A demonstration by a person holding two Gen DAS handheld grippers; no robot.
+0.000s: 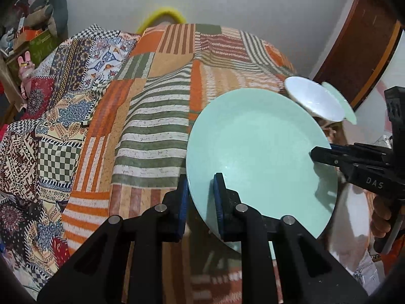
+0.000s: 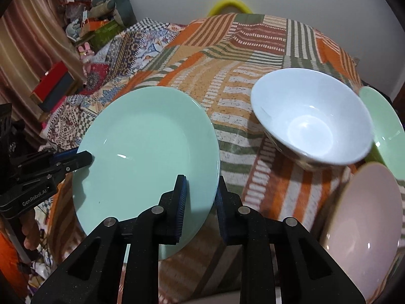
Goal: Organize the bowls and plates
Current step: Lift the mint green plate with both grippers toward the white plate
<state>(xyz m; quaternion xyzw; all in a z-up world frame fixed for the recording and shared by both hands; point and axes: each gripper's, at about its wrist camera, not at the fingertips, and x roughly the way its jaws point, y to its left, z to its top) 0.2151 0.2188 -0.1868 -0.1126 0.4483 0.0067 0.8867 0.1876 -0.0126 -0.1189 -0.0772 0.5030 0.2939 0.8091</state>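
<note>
A mint-green plate [image 1: 258, 147] [image 2: 146, 147] hangs tilted above the bed, held at two opposite edges. My left gripper [image 1: 201, 200] is shut on its near rim in the left wrist view, and shows at the plate's left edge [image 2: 84, 158] in the right wrist view. My right gripper [image 2: 201, 200] is shut on the rim nearest its own camera, and appears clamped on the plate's right edge [image 1: 316, 155] in the left wrist view. A white bowl [image 2: 311, 121] [image 1: 311, 98] sits on the cover beyond. Beside it are a green dish [image 2: 384, 126] and a pink bowl [image 2: 364, 215].
A patchwork bedspread [image 1: 141, 116] in orange, green and white covers the bed under everything. Boxes and plush toys [image 2: 101, 12] pile up at the far left by a curtain. A yellow ring [image 2: 230, 5] rests against the wall at the bed's head. A wooden door [image 1: 359, 50] stands right.
</note>
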